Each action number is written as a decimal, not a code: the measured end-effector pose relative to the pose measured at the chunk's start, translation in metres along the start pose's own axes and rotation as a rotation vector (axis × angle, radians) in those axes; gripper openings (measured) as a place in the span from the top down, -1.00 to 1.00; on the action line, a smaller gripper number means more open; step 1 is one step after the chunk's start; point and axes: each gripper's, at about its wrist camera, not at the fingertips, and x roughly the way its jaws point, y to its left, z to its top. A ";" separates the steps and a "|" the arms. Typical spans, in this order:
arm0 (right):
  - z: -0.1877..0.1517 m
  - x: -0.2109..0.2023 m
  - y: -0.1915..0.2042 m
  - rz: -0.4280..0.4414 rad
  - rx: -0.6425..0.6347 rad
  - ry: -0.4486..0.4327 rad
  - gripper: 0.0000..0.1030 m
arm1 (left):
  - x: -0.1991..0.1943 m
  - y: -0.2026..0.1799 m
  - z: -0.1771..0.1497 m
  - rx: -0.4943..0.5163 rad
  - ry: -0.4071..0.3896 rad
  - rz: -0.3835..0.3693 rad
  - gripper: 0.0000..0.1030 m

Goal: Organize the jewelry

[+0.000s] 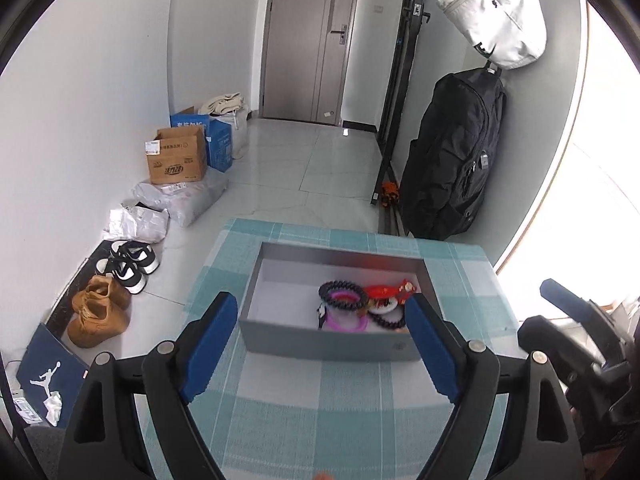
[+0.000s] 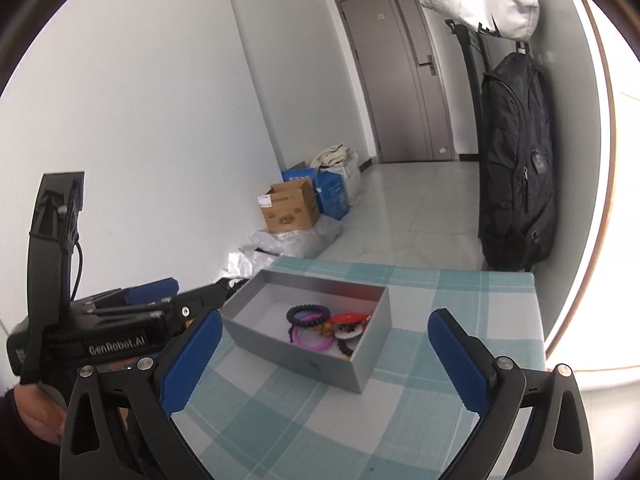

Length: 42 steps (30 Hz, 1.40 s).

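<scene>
Bracelets (image 1: 344, 300) in box (image 1: 320, 344) on table (image 1: 320, 420)

bare checked tabletop (image 2: 460, 312) is lying open around the grey box (image 2: 320, 364), whose walls are fencing in the bracelets (image 2: 310, 320) crowding its right half. the left tongs (image 2: 176, 300) are standing just left of it.

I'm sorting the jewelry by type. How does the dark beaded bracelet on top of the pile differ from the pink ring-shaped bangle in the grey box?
The dark beaded bracelet is nearly black and bumpy, made of separate beads; the pink ring-shaped bangle is bright, smooth and one piece. The beaded bracelet lies farther back, the bangle nearer the front wall of the grey box. Both are closed loops lying inside the box.
</scene>
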 end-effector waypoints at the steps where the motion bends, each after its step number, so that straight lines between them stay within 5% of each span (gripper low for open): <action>1: -0.001 0.000 0.001 -0.001 -0.003 -0.002 -1.00 | -0.002 0.000 -0.002 0.006 -0.005 0.007 -0.61; 42: -0.022 -0.019 0.006 -0.042 -0.012 -0.017 -1.00 | -0.013 -0.007 -0.020 0.011 -0.035 0.029 -0.61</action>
